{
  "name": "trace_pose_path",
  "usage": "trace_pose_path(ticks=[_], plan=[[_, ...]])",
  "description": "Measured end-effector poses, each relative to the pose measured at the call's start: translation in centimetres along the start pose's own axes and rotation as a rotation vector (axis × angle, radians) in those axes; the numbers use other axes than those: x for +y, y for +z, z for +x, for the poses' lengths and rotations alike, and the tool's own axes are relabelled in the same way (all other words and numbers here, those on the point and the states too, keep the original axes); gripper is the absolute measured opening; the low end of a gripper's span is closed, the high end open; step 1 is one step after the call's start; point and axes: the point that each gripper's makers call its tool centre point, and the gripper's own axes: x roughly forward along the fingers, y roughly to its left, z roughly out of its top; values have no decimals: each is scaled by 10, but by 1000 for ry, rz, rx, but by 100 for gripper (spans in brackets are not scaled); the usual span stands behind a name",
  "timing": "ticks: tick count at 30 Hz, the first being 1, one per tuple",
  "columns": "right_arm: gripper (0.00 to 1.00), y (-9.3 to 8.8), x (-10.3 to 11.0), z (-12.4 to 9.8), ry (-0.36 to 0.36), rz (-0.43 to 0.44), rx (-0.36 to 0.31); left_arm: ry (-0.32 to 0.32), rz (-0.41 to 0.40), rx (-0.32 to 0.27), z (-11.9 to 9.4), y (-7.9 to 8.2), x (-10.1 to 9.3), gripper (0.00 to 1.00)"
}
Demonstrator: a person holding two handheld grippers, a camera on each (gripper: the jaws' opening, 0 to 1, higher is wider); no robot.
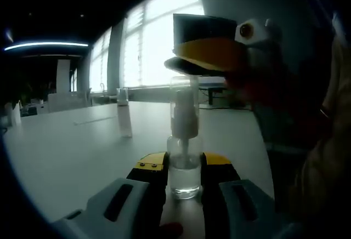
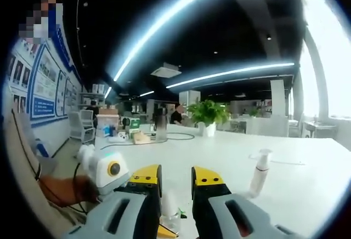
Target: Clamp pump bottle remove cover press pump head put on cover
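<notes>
A clear pump bottle [image 1: 185, 176] stands upright on the white table [image 1: 71, 151], and my left gripper [image 1: 185, 163] is shut on its lower body. A clear cover [image 1: 184, 94] sits over the pump head. The right gripper [image 1: 207, 55] comes in from the right, level with the cover's top. In the right gripper view my right gripper [image 2: 176, 178] has its jaws close together around the cover's top [image 2: 170, 210], which rises between them. The left gripper [image 2: 109, 172] shows low at the left.
A second pump bottle [image 1: 125, 117] stands further out on the table, seen uncovered in the right gripper view as the pump bottle [image 2: 259, 173]. A person's sleeve [image 1: 329, 140] fills the right side. Boxes and a potted plant [image 2: 207, 113] sit at the table's far end.
</notes>
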Motion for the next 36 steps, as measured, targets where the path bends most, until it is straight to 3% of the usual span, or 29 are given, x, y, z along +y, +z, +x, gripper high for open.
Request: trace_pose_path(ticks=[14,22,36], plan=[[10,1,-25,-15,-73,10,-7,1,-3,0,0,-1,1,15],[0,-4,-35,-23,-104,11,1,1,-4,1,0,0,0,15],[0,-14,-44,-28,-164,4,45,8,-5,2,0,-1,2,15]])
